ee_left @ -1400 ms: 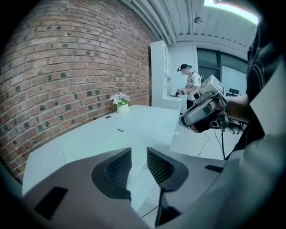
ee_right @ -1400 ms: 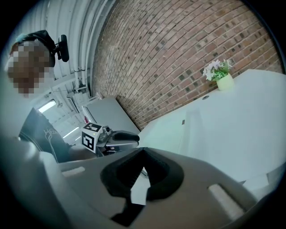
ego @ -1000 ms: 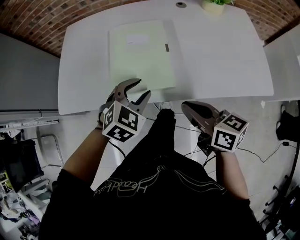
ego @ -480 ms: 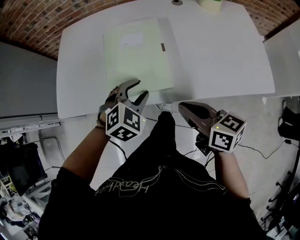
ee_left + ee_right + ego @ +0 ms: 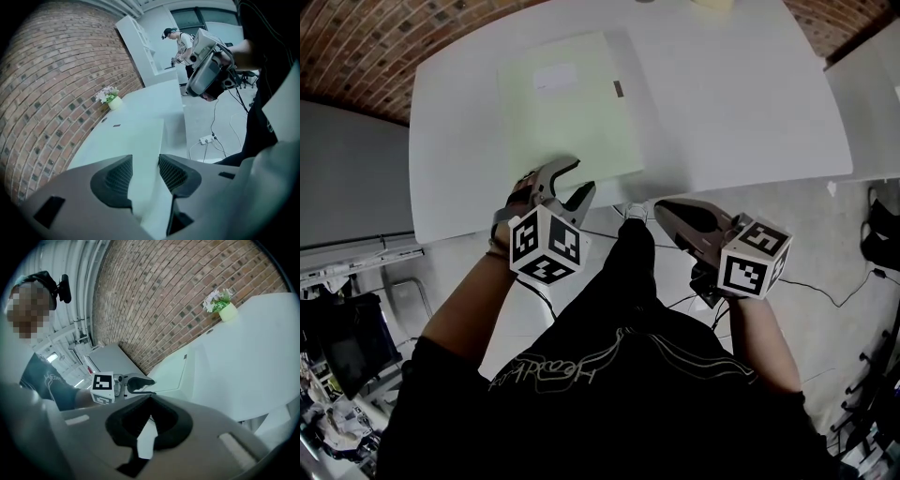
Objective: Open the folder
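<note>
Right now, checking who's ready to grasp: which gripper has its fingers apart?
The left gripper, at the folder's near edge: its fingers stand apart, while the right gripper's are together, off the table.

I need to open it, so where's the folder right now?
In the head view the pale green folder lies flat on the left half of the white table, its near edge right by the left gripper.

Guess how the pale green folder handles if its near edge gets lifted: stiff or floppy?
Probably bendy: the folder lies thin and flat on the table, so the cover should flex up alone. Likely light, showing little thickness. It may slide on the smooth white top if the open left gripper pushes rather than pinches.
</note>
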A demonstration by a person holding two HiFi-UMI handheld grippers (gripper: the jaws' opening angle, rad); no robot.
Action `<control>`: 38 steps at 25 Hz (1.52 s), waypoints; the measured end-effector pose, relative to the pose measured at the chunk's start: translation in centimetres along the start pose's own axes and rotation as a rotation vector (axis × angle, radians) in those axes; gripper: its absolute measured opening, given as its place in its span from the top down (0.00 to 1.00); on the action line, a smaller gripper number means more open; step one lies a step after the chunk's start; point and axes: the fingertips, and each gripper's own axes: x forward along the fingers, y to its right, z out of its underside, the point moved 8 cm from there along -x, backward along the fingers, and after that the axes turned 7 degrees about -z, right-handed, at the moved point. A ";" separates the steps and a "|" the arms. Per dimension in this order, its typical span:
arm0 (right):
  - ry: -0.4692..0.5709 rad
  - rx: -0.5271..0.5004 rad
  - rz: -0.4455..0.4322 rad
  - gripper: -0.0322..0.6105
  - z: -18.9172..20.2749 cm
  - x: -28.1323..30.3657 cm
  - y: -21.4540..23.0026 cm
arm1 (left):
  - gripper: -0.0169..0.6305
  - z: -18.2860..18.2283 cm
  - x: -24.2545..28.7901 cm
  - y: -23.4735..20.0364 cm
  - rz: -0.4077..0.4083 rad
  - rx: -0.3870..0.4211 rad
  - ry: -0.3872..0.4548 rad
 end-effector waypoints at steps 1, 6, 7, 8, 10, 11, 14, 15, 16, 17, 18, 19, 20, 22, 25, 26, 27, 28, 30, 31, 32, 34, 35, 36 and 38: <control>-0.001 -0.001 0.000 0.95 0.0 0.1 0.0 | 0.73 0.0 0.0 0.0 -0.002 -0.004 0.000; -0.008 -0.002 -0.002 0.95 0.3 0.3 -0.2 | 0.73 0.0 -0.4 -0.3 -0.026 -0.011 0.015; -0.009 -0.002 -0.001 0.95 0.4 0.3 -0.2 | 0.73 0.1 -0.5 -0.2 -0.032 -0.005 0.018; -0.009 -0.002 0.000 0.95 0.5 0.3 -0.1 | 0.73 0.1 -0.5 -0.2 -0.037 0.003 0.020; -0.008 0.001 0.003 0.95 0.6 0.2 0.1 | 0.73 0.1 -0.6 -0.1 -0.047 0.021 0.026; -0.007 0.003 0.005 0.95 0.6 0.1 0.2 | 0.74 0.0 -0.6 0.0 -0.051 0.030 0.028; 0.000 0.009 0.012 0.95 0.7 0.0 0.5 | 0.79 0.0 -0.8 0.4 -0.064 0.064 0.032; 0.002 0.011 0.013 0.95 0.7 0.0 0.6 | 0.81 0.0 -0.8 0.5 -0.073 0.081 0.031; 0.003 0.014 0.015 0.95 0.8 0.0 0.7 | 0.84 0.0 -0.7 0.7 -0.082 0.101 0.028; 0.003 0.016 0.016 0.95 0.9 0.0 0.8 | 0.86 0.1 -0.7 0.9 -0.090 0.123 0.024; 0.002 0.019 0.018 0.95 1.0 -0.1 0.9 | 0.87 0.1 -0.6 1.0 -0.097 0.142 0.019; 0.003 0.021 0.020 0.95 1.1 -0.1 0.9 | 0.88 0.1 -0.6 1.1 -0.102 0.156 0.014; 0.004 0.023 0.022 0.95 1.2 0.0 1.0 | 0.89 0.1 -0.6 1.1 -0.104 0.164 0.010; 0.007 0.024 0.024 0.95 1.2 0.1 1.2 | 0.90 0.1 -0.6 1.1 -0.107 0.186 0.001; 0.006 0.015 0.024 0.95 1.2 0.4 1.3 | 0.92 -0.3 -0.8 1.0 -0.122 0.227 0.006; 0.003 0.010 0.025 0.95 1.2 0.5 1.4 | 0.92 -0.5 -0.8 1.0 -0.124 0.231 0.010; 0.001 0.005 0.027 0.95 1.1 0.6 1.5 | 0.93 -0.7 -0.8 0.9 -0.125 0.231 0.014; 0.000 0.002 0.029 0.95 1.1 0.7 1.6 | 0.93 -0.7 -0.8 0.9 -0.124 0.232 0.014; 0.000 -0.007 0.032 0.95 0.8 1.1 1.7 | 0.93 -0.8 -0.8 0.9 -0.124 0.242 0.011; -0.002 -0.017 0.035 0.95 0.7 1.4 1.9 | 0.93 -0.8 -0.8 0.8 -0.124 0.247 0.009; -0.008 -0.031 0.041 0.95 0.6 1.7 2.1 | 0.93 -0.9 -0.8 0.8 -0.123 0.249 0.008; -0.025 -0.068 0.057 0.95 0.6 2.4 2.5 | 0.94 -0.9 -0.9 0.8 -0.118 0.244 0.011; -0.031 -0.085 0.062 0.95 0.5 2.8 2.7 | 0.94 -1.0 -0.9 0.8 -0.114 0.237 0.014; -0.033 -0.101 0.064 0.95 0.4 3.2 2.9 | 0.94 -1.1 -1.0 0.7 -0.113 0.231 0.016; -0.034 -0.130 0.065 0.95 0.2 4.0 3.1 | 0.94 -1.2 -1.1 0.6 -0.113 0.226 0.016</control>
